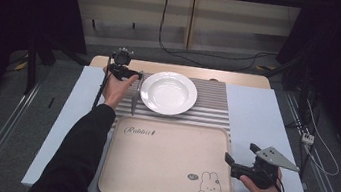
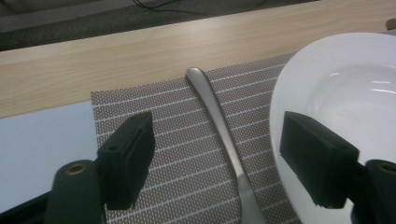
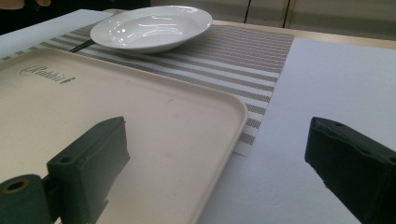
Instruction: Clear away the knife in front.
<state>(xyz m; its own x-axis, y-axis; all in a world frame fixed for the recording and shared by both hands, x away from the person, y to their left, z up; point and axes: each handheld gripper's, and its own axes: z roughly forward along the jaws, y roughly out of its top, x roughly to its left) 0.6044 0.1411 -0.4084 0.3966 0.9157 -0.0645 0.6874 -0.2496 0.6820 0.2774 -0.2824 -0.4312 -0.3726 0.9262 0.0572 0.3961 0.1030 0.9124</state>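
Knife (image 2: 224,135) between open left claw (image 2: 229,158) jaws, untouched

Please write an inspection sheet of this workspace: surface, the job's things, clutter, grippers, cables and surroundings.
Surface: pale table with a striped placemat and a beige tray nearer the person.
Job's things: metal utensil flat on the placemat, beside the white plate; which kind cannot be told.
Clutter: nothing seen.
Grippers: left gripper open, jaws either side of the utensil handle, not touching it; right gripper open, holding nothing, beside the tray.
Cables: one black cable trails from the left gripper.
Surroundings: dark curtains, grey floor, floor cables.
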